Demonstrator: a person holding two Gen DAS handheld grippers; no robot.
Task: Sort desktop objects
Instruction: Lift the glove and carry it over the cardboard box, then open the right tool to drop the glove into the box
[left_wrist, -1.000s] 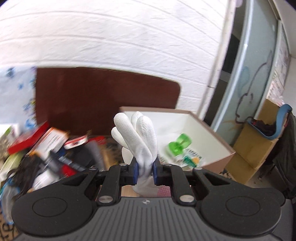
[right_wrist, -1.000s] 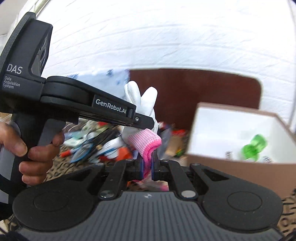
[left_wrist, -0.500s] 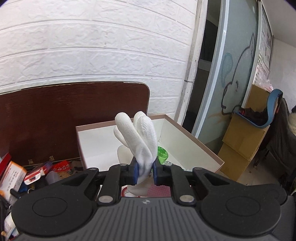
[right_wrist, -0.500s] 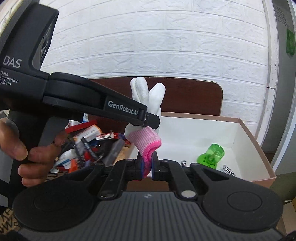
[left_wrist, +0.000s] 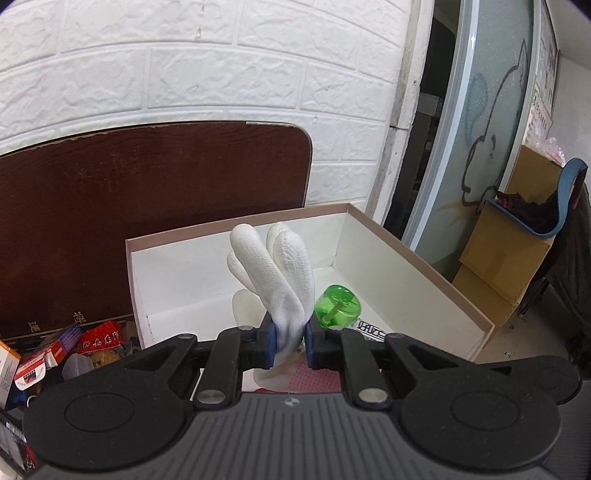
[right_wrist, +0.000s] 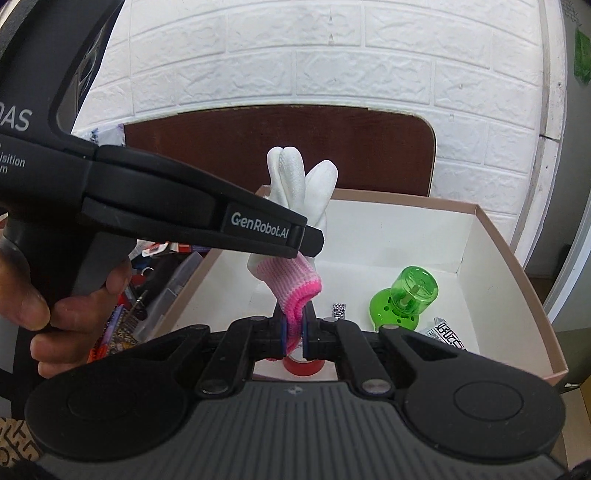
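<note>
Our left tongs (left_wrist: 290, 336) clamp the white glove (left_wrist: 275, 269) at its palm, fingers up, over the open box (left_wrist: 413, 251). Our right tongs (right_wrist: 292, 332) clamp its pink cuff (right_wrist: 295, 286). A green bottle (right_wrist: 408, 297) lies inside the box.

The right gripper (right_wrist: 292, 334) pinches the pink cuff of a white glove (right_wrist: 295, 236), held above an open box (right_wrist: 517, 266). The left gripper (right_wrist: 308, 242) clamps the glove higher up, from the left. A green plastic piece (right_wrist: 408, 297) lies inside the box.
</note>
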